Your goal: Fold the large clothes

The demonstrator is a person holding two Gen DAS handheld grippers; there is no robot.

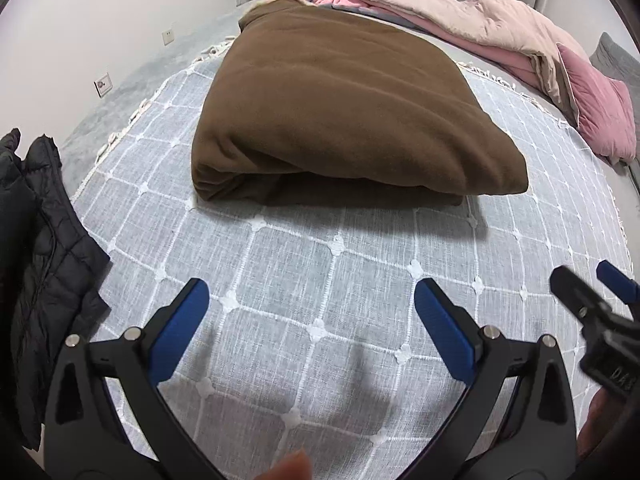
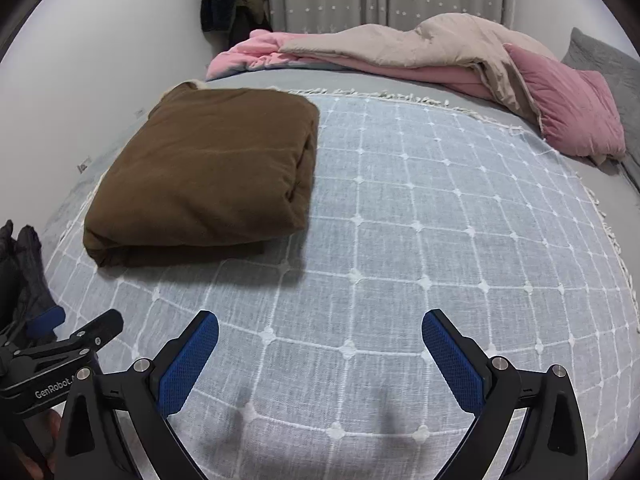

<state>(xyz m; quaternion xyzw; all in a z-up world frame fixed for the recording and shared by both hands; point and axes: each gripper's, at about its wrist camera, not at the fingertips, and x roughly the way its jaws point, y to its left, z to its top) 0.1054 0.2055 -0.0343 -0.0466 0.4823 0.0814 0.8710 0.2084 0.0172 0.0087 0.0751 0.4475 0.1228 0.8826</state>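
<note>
Brown fleece, thick and soft-looking, makes up the folded garment [image 1: 352, 120]: a plump rectangular bundle with rounded edges and stacked layers showing along its near side. It lies on the bed, on a pale grey-blue woven throw [image 1: 320, 280] crossed by a white stitched grid with small clover-shaped knots at the crossings and a tasselled fringe along its edges. From the right tongs' view the bundle sits to the far left.

Both tongs hover low over the throw on the near side of the bundle, touching nothing. The left tongs [image 1: 312, 332] are released, their blue textured pads spread wide on black arms; the right tongs [image 2: 320, 360] are likewise splayed apart and empty.

At the near left edge lies a black quilted puffer jacket [image 1: 44, 264]. Far across the bed are a rumpled beige-and-pink quilt [image 2: 420, 48] and a pink ribbed cushion [image 2: 568, 108].
</note>
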